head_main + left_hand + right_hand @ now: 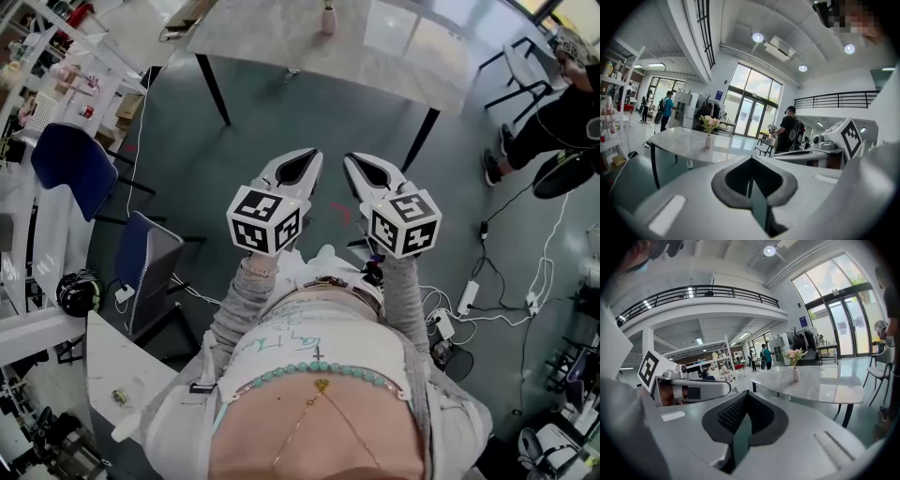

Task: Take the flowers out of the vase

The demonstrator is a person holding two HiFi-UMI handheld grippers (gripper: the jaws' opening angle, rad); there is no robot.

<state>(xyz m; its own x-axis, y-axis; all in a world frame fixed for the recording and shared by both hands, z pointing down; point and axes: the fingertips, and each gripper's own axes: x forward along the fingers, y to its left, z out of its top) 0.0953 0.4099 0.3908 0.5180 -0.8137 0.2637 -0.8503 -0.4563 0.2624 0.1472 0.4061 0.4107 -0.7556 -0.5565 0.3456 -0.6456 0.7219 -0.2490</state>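
A small pale vase (327, 19) stands on the grey marble table (281, 37), well ahead of me across open floor. Pink and white flowers (710, 123) stand in the vase (708, 140) in the left gripper view; the flowers (795, 355) and the vase (795, 374) also show in the right gripper view. My left gripper (305, 153) and right gripper (354, 157) are held side by side in front of my body, far short of the table. Both have their jaws shut with nothing between them. The left gripper (751, 160) and the right gripper (746, 397) both point toward the table.
Two blue chairs (66, 159) (150, 253) stand to the left, with shelving beyond them. A seated person (562, 103) is at the far right, and cables (487, 300) trail over the floor. A white table corner (112, 366) lies at the lower left. Behind the table stands a person in black (790, 133).
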